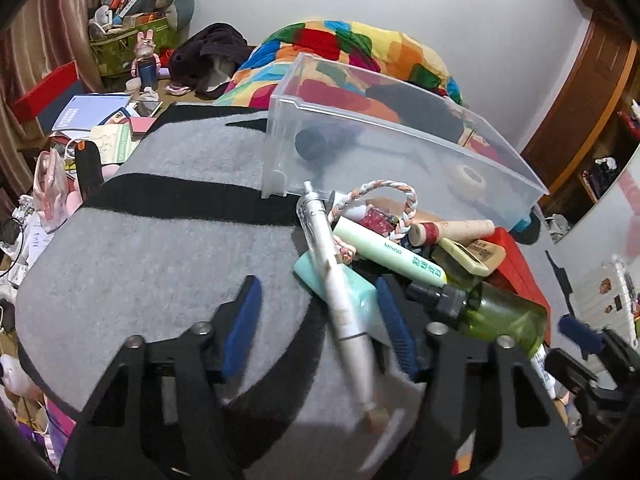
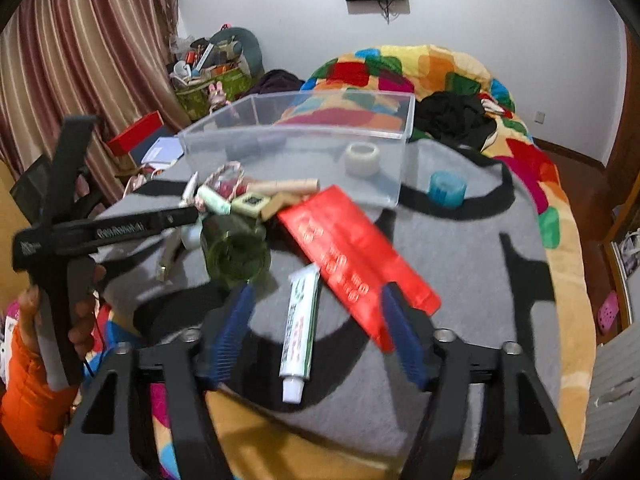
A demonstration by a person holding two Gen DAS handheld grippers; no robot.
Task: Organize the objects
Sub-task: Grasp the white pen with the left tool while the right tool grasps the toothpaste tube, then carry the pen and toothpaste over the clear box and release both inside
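Two pairs of tongs hang over the grey-and-black blanket (image 1: pixel 160 264) on the bed, and both stand wide with nothing between their blue pads.

Low in the left wrist view, the left tongs (image 1: pixel 320 320) straddle the near end of a silver pen (image 1: pixel 340 292), which lies slanted across a mint-green box (image 1: pixel 344 296). That pen looks light, stiff and slick. My guess is it would roll or slip if pinched near its tip, so the middle of the barrel is the place to take it, squarely across. The box beneath is flat-sided and should hold easily by its long faces.

Right of the pen sits the jumble: a pale green MINISO tube (image 1: pixel 394 256), a braided loop (image 1: pixel 394 196), and a green bottle (image 1: pixel 496 316) with a black cap at the lower right. The bottle looks smooth and rounded, heavier than the rest; its capped neck seems the surest hold.

In the right wrist view, the right tongs (image 2: pixel 316 320) hover low centre over a toothpaste tube (image 2: pixel 300 328), cap toward the camera. It is soft and would squash, so a gentle grip on the stiffer shoulder by the cap seems best. A red box (image 2: pixel 352 252) lies just beside it, thin and rigid, awkward to lift flat.

Across the upper middle stands the clear plastic bin (image 2: pixel 304 140), with a white roll (image 2: pixel 362 159) inside.
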